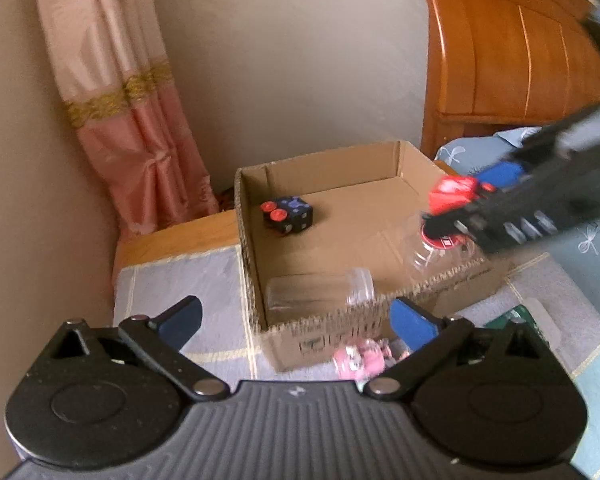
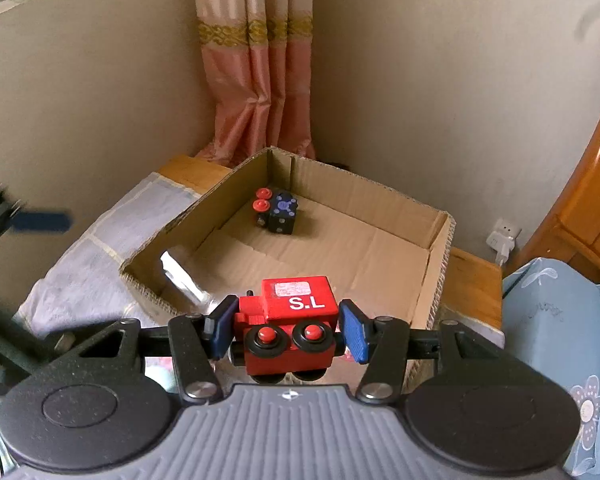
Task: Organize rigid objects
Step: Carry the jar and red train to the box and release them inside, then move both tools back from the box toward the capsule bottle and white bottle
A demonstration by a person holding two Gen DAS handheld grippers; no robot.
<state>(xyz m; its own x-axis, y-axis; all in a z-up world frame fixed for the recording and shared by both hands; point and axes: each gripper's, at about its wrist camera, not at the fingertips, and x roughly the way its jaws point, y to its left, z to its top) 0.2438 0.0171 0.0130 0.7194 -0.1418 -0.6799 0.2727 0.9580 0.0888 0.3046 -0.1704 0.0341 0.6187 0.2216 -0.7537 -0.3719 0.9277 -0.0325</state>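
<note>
An open cardboard box (image 1: 256, 280) (image 2: 440, 264) stands on a cloth-covered stand. Inside it, near the far corner, lies a black toy block with red wheels (image 1: 288, 214) (image 2: 276, 212). A clear jar (image 1: 320, 294) lies on its side against the box's near wall, and a second clear jar with a red lid (image 1: 436, 248) is at the box's right. My right gripper (image 2: 288, 328) is shut on a red toy engine marked "S.L" (image 2: 300, 304) (image 1: 452, 194), held above the box's edge. My left gripper (image 1: 296, 322) hangs open over the box's front wall with nothing between its fingers.
A pink curtain (image 1: 132, 120) hangs in the corner behind the box. A wooden headboard (image 1: 512, 48) and blue bedding (image 2: 560, 320) are on the right. A grey cloth (image 1: 180, 276) covers the stand. A pink object (image 1: 360, 356) lies in front of the box. A white plug (image 2: 502, 236) sits in the wall.
</note>
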